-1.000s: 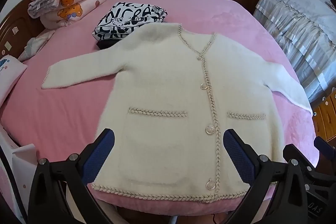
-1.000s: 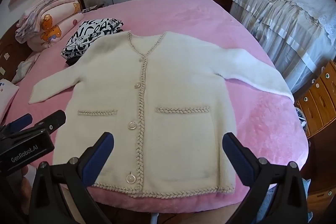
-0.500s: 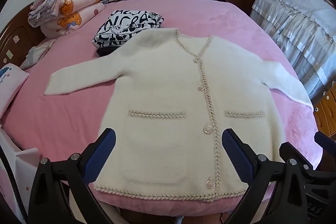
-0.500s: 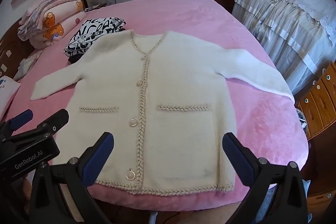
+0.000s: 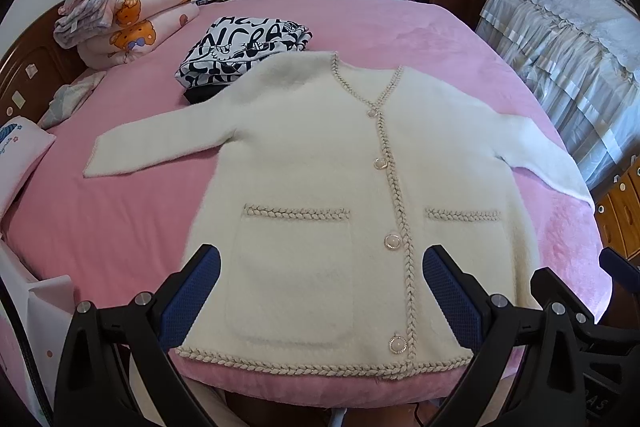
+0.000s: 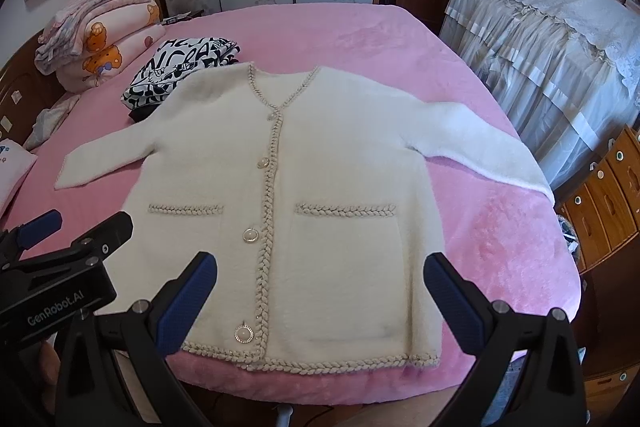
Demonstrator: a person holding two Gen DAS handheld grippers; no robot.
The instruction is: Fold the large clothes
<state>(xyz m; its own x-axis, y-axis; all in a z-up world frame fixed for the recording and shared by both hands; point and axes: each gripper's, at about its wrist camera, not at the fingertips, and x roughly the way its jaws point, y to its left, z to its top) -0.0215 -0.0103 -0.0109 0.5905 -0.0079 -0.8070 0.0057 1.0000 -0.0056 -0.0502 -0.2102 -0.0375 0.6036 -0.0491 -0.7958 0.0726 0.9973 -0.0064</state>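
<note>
Both tools, left (image 5: 320, 291) and right (image 6: 320, 291), spread above the cardigan (image 6: 288, 211); left reads "GenRobot.AI".

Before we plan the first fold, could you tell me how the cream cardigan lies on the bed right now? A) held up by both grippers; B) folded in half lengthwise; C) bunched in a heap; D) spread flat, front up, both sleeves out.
D: the cream cardigan lies flat, buttons and pockets facing up, sleeves spread to each side, and both open grippers are clear of it.
</note>
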